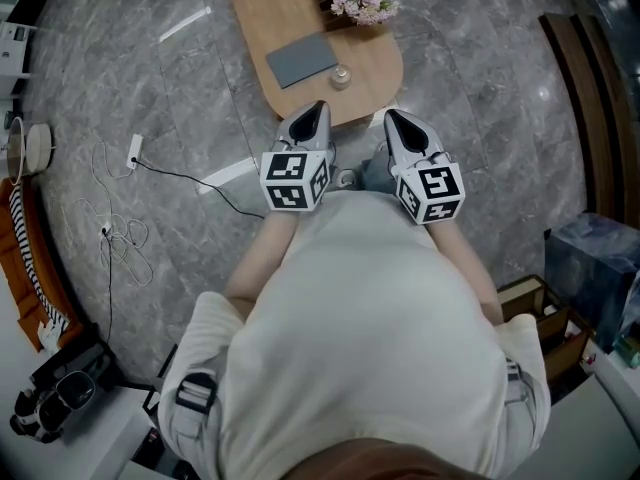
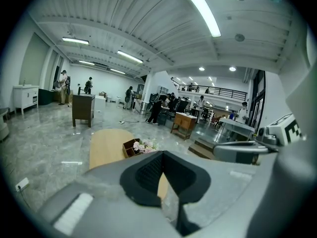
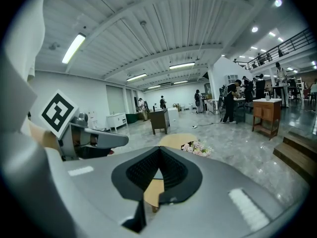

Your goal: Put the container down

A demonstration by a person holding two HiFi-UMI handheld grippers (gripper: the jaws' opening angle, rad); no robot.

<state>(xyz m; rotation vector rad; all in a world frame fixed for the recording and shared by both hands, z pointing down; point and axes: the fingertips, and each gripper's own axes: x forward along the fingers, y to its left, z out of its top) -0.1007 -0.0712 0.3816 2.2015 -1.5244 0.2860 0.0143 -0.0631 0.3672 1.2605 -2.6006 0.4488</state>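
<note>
A small clear glass container (image 1: 341,75) stands on the oval wooden table (image 1: 270,8), next to a grey flat pad (image 1: 301,59). Behind them a brown box with pink flowers (image 1: 360,4) sits at the table's far side. My left gripper (image 1: 320,108) is held near my chest, just short of the table's near edge, jaws shut with nothing between them. My right gripper (image 1: 391,116) is level with it, also shut and empty. The left gripper view shows its closed jaws (image 2: 161,152) above the table (image 2: 106,145). In the right gripper view the jaws (image 3: 159,148) meet before the flowers (image 3: 198,148).
White cables (image 1: 120,228) and a power strip (image 1: 134,149) lie on the grey marble floor at left. A dark bag (image 1: 590,258) and a wooden crate (image 1: 535,308) stand at right. Several people and pieces of furniture are far off in the hall.
</note>
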